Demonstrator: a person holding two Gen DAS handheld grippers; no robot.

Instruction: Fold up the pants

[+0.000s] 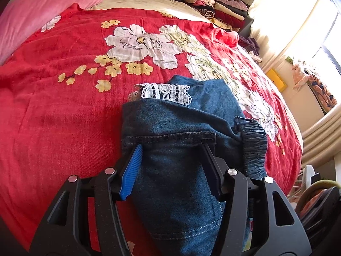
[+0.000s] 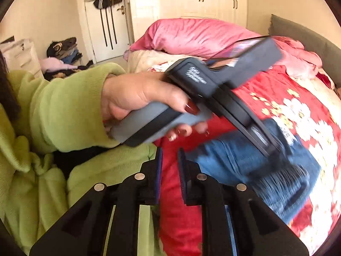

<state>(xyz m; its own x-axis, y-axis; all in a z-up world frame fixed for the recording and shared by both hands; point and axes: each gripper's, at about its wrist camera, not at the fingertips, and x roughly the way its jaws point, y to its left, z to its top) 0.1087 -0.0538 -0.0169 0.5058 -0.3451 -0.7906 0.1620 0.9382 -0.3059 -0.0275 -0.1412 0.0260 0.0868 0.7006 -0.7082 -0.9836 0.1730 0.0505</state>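
Observation:
Blue denim pants [image 1: 174,149] with white lace trim [image 1: 165,92] and an elastic waistband [image 1: 253,136] lie bunched on the red floral bedspread [image 1: 64,117]. My left gripper [image 1: 172,149] straddles a thick fold of the denim, its jaws wide apart with the cloth between the blue pad [image 1: 132,170] and the black pad. In the right wrist view the pants [image 2: 230,160] show blurred on the bed, under the left gripper's body [image 2: 223,85] held by a hand. My right gripper [image 2: 170,160] hovers near the bed edge, jaws a narrow gap apart, empty.
A pink duvet [image 1: 53,6] lies at the bed's far left. Stacks of folded clothes [image 1: 213,4] sit at the far side. A window with curtains [image 1: 298,21] is on the right. The person's green sleeve [image 2: 64,106] fills the left of the right wrist view.

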